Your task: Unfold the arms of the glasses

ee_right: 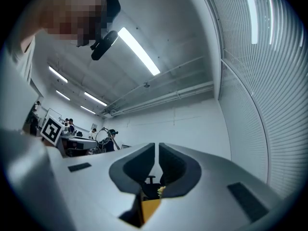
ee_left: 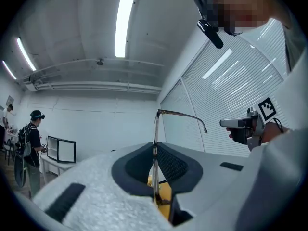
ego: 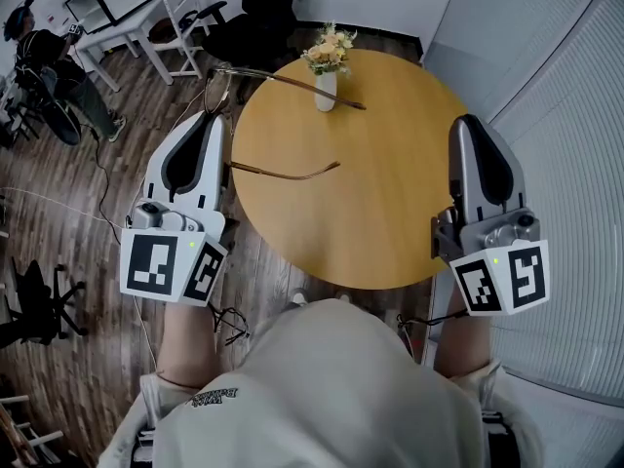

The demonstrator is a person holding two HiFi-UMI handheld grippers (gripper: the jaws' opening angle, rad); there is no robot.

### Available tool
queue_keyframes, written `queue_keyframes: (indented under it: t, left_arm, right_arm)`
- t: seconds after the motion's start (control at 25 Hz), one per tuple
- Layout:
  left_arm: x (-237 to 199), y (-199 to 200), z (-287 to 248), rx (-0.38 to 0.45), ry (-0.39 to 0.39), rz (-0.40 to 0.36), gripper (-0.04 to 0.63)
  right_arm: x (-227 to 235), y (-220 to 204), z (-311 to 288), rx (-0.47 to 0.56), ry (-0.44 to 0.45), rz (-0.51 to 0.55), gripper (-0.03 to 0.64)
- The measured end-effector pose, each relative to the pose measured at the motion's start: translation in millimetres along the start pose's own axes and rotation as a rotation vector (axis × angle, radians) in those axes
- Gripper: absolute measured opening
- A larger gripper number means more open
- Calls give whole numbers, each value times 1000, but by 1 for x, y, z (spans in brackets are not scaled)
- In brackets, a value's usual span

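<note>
Glasses (ego: 283, 175) hang over the left edge of the round table (ego: 390, 203), gripped by the left gripper (ego: 208, 120), 2 arms spread rightward. Left gripper view: jaws clamped on the glasses' front. Right gripper view: right gripper (ee_right: 157, 154) closed on nothing.

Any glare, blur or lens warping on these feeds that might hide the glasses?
Head view: even light, glasses sharp, room edges bowed. Left gripper view: heavy fisheye, ceiling light blown out, yet they read crisply. Right gripper view: same fisheye, no glasses in it.
</note>
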State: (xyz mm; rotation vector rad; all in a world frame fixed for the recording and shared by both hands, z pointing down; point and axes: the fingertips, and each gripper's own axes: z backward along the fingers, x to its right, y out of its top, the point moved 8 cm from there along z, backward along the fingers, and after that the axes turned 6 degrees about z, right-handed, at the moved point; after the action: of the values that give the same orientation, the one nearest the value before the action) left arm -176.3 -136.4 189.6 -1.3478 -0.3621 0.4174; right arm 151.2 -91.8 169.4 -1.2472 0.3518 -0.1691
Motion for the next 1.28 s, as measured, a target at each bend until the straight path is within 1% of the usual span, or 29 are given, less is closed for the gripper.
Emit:
queue_keyframes:
  t: [0.2,0.44,0.6,0.8,0.96,1.28]
  left_arm:
    - [5,-16,4,-42,-13,9,40]
    - [8,-47,5,-126,-33,9,40]
    - [12,-60,7,-168,-49,26,40]
    - [22,-65,7,-182,-84,35,40]
    - [23,-67,6,-187,-93,35,40]
    - [24,-69,9,-197,-96,36,40]
  right_arm:
    - [-1,-17,9,-54,8,-17,44]
    - [-2,-49,16,-161,17,-8,44]
    - [-6,-58,21,-198,32,-8,44]
    - [-13,-65,26,-229,68,-10,41]
    - [-17,-69,27,-250,84,-16,41]
    - [-19,-71,32,-259,78,-11,41]
